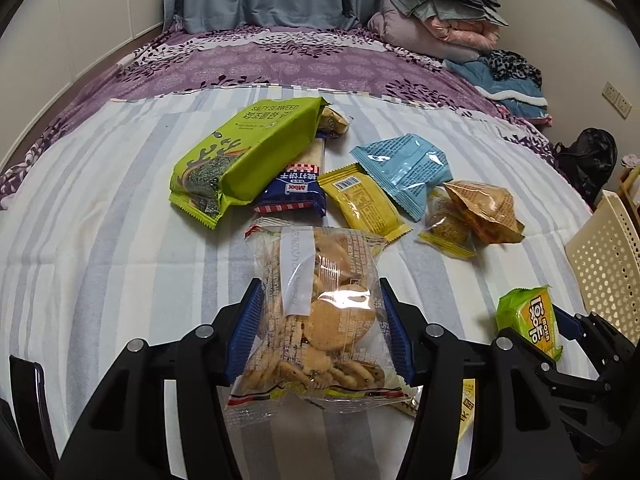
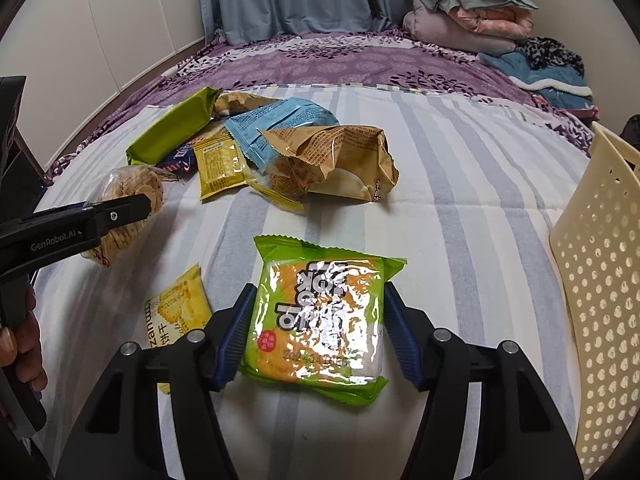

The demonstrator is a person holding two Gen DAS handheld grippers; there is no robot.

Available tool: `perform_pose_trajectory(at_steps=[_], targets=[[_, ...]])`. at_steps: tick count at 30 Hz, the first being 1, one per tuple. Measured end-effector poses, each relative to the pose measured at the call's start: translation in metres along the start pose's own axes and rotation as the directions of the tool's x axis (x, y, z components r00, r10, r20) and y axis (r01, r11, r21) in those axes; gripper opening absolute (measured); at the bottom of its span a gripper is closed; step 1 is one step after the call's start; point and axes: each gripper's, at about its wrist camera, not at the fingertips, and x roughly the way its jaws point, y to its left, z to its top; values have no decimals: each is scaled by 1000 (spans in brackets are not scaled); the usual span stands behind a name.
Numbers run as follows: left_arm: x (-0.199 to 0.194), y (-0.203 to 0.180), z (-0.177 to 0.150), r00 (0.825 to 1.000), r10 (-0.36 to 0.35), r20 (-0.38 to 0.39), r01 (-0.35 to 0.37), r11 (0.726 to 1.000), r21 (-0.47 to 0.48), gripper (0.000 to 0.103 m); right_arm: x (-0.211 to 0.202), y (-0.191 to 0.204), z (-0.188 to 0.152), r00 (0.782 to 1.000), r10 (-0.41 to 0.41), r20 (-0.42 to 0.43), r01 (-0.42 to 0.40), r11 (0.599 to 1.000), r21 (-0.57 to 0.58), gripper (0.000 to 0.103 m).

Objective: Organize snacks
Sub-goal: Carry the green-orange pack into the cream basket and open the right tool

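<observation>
My left gripper (image 1: 320, 320) is shut on a clear bag of round crackers (image 1: 320, 320), held above the striped cloth; it also shows in the right wrist view (image 2: 128, 200). My right gripper (image 2: 316, 320) is shut on a green and orange snack packet (image 2: 320, 316), also visible in the left wrist view (image 1: 530, 320). A pile of snacks lies further back: a green seaweed pack (image 1: 244, 156), a navy cracker pack (image 1: 294, 194), a yellow packet (image 1: 364, 204), a light blue packet (image 1: 404, 168) and a tan bag (image 1: 484, 208).
A cream perforated basket (image 2: 600, 280) stands at the right, also in the left wrist view (image 1: 608, 264). A yellow biscuit packet (image 2: 180, 312) lies below my grippers. Folded bedding (image 1: 440, 12) sits at the far end of the purple bed (image 1: 280, 60).
</observation>
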Motion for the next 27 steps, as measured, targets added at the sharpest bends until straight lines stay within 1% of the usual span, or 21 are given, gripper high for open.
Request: perform_pose_trajectory(at_steps=[3, 11, 18, 27], targets=[[-6, -1, -2, 1000, -10, 4, 10, 1000, -1, 58, -8, -1, 1, 1000, 3, 13, -3, 1000, 0, 61], [-32, -13, -1, 998, -43, 49, 42, 999, 31, 58, -33, -3, 6, 998, 9, 61, -10, 1000, 16, 59], [-48, -25, -3, 995, -71, 71, 67, 996, 58, 56, -57, -6, 5, 995, 9, 104, -11, 1000, 18, 57], [-70, -41, -3, 990, -94, 106, 83, 992, 98, 56, -98, -19, 4, 981, 5, 192, -14, 999, 47, 57]])
